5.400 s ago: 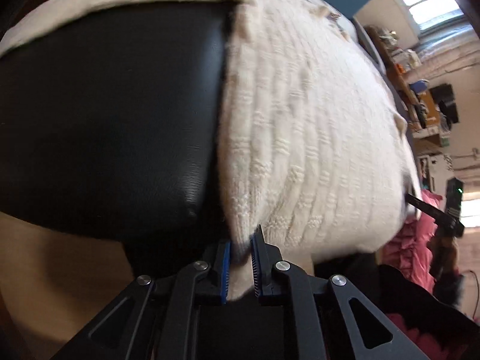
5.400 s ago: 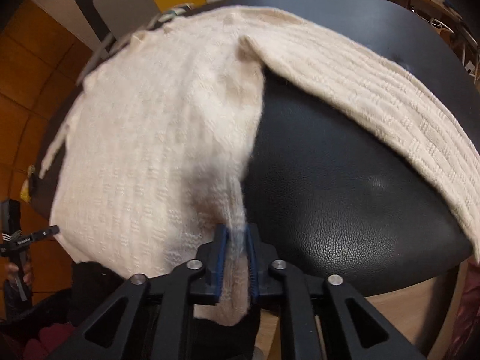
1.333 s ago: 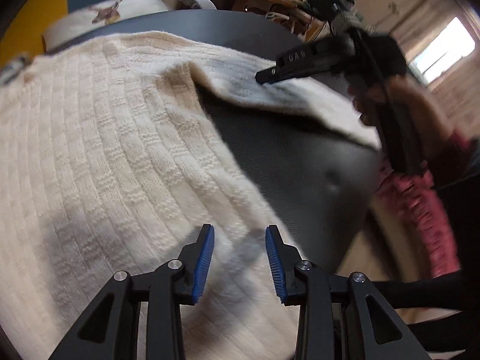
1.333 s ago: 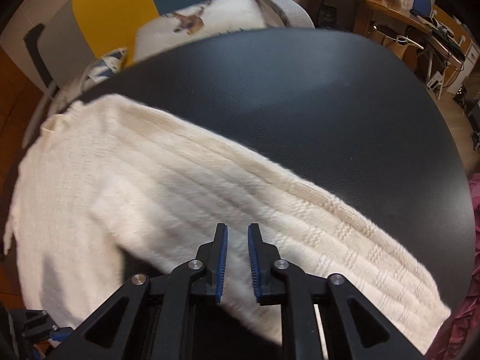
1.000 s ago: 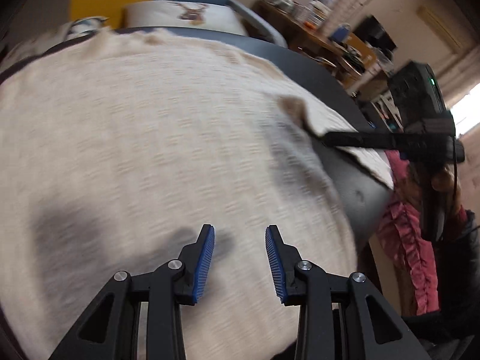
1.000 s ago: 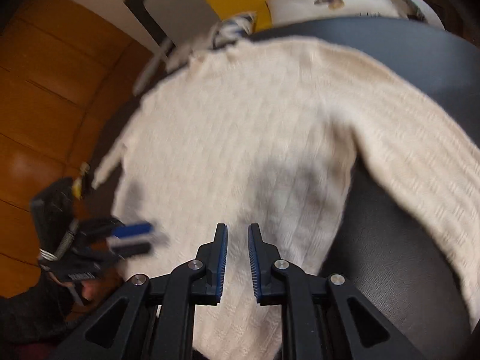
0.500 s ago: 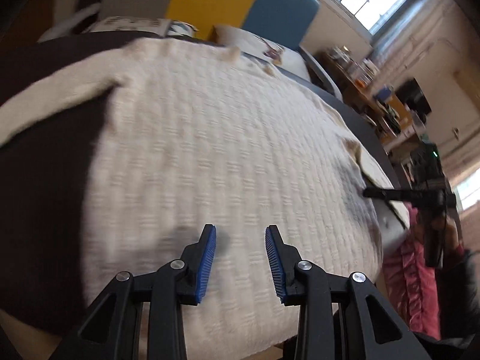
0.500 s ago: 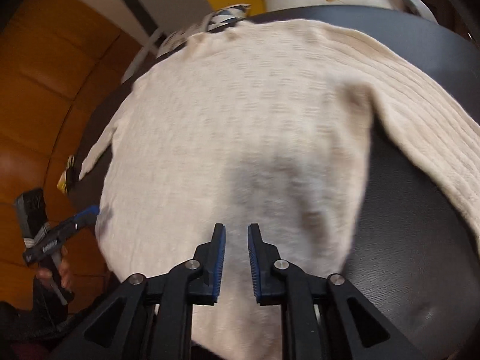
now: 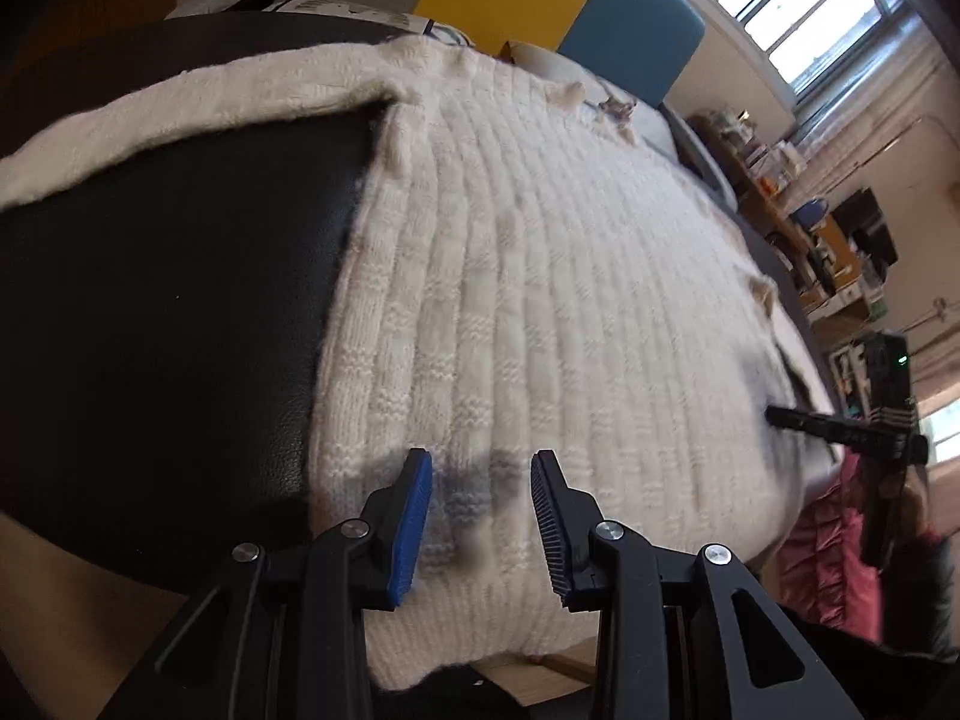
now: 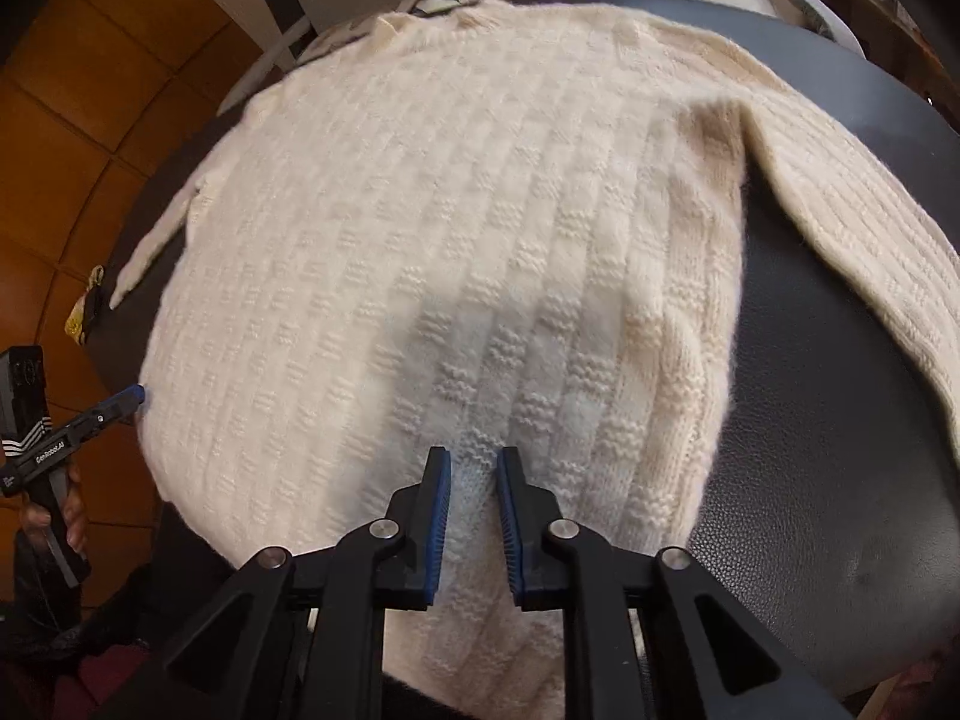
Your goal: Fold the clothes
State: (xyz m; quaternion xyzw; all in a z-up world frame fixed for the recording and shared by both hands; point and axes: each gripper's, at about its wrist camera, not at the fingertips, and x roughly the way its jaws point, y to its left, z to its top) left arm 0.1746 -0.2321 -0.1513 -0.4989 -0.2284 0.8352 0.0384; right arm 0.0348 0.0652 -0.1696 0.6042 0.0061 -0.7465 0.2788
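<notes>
Sweater flat on black table, both grippers angled steeply down — left gripper jaws apart, right gripper jaws narrowly apart, empty.

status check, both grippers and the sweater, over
Left gripper open, empty, over sweater hem. Right gripper narrowly open, empty, over hem near the other side. Sweater flat on black table, sleeves out. Nothing in the way.

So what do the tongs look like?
Both tongs, the left and the right, are black with angular arms, triangular cut-outs and silver screws. Their fingers carry blue ridged pads inside. White stripes and small white lettering mark the left one's side, and a green light glows on the right one.
</notes>
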